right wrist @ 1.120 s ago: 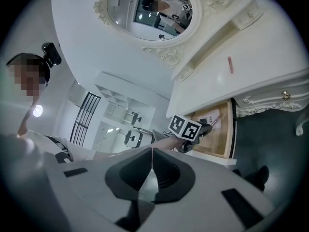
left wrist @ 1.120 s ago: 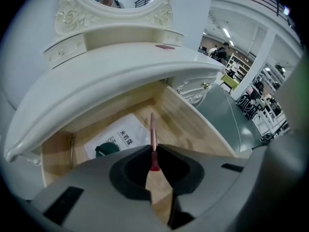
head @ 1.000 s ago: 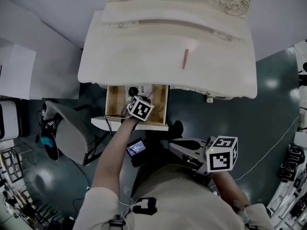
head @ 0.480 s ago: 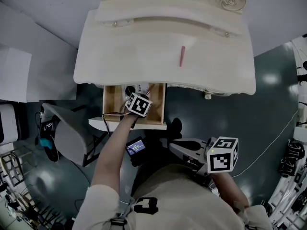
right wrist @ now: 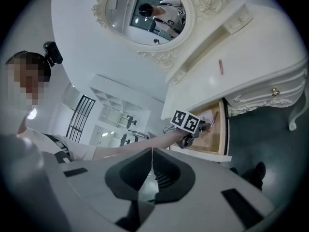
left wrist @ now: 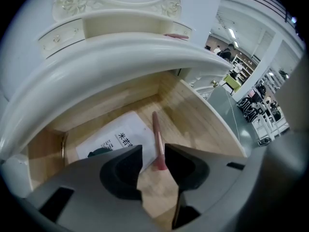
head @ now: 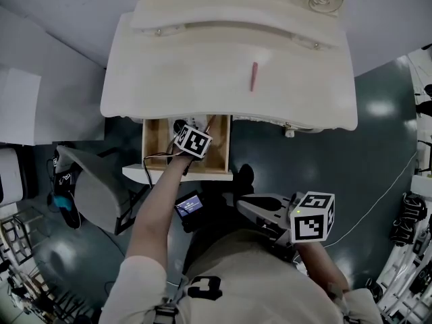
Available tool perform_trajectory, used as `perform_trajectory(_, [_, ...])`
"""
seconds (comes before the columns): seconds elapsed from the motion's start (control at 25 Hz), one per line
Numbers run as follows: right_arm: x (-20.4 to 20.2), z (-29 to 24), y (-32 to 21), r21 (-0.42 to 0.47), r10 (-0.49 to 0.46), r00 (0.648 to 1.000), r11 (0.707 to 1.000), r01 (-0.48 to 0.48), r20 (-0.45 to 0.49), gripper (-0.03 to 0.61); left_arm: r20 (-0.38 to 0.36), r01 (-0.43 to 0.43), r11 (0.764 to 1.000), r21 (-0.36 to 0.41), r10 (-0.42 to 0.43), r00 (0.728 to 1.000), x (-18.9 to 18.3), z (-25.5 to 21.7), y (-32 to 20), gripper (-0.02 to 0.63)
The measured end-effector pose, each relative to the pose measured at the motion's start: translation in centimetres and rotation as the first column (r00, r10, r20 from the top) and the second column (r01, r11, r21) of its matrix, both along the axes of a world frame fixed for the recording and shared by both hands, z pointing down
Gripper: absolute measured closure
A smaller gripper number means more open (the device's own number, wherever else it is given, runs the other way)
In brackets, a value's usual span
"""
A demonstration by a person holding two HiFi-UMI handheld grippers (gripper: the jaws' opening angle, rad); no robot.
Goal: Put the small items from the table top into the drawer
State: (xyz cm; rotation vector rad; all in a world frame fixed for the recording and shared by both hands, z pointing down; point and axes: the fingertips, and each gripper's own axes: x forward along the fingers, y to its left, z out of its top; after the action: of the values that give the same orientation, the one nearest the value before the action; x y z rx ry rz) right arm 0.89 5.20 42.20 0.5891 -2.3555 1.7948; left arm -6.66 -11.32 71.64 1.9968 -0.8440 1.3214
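A white dressing table (head: 169, 79) has its wooden drawer (head: 154, 147) pulled out. My left gripper (left wrist: 153, 151) reaches into that drawer and its jaws are opening. A thin pink stick (left wrist: 157, 137) lies on the drawer floor in the gap between the jaws, its near end beside the right jaw, and the pads no longer press on it. A second pink stick (head: 254, 76) lies on the table top. My right gripper (head: 244, 205) hangs low in front of my body, away from the table, with its jaws shut on nothing.
In the drawer a white printed card (left wrist: 113, 137) lies under the stick, with a dark item (left wrist: 99, 152) partly hidden by the left jaw. An oval mirror (right wrist: 145, 13) rises behind the table. A grey chair (head: 94, 187) stands to the left on the dark floor.
My left gripper has edged slightly deeper over the open drawer. The right gripper has stayed where it was, and the stick on the table top has not moved.
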Motion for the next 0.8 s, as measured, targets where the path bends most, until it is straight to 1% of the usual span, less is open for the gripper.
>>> perform_trajectory(0.16, [-0.3,-0.4,0.1,0.004,0.002,1.0,1.0,-0.002,0.007,0.548,0.004,0.009,1.0,0.022,-0.009,1.0,-0.4,-0.7,-0.1,0.42])
perform_trajectory(0.32, [-0.5,-0.7,0.1,0.017,0.0,1.0,1.0,0.0,0.003,0.548,-0.012,0.009,0.999,0.038,-0.009,1.0,-0.6,-1.8,0.2,0.411])
perform_trajectory(0.48, [-1.2,-1.0,-0.1,0.04,-0.01,1.0,0.999,0.01,0.011,0.549,-0.048,0.009,0.998,0.065,-0.006,0.999,-0.4,-3.2,0.2,0.411])
perform_trajectory(0.64, [-1.8,-1.3,0.1,0.061,-0.024,1.0,0.998,0.024,-0.004,0.548,-0.092,0.048,0.995,0.083,-0.04,0.995,-0.8,-4.8,0.6,0.411])
perform_trajectory(0.8, [-2.6,-2.2,0.2,0.087,-0.037,0.999,0.996,0.036,0.01,0.548,-0.115,0.057,0.992,0.116,-0.044,0.992,-1.1,-6.7,0.7,0.413])
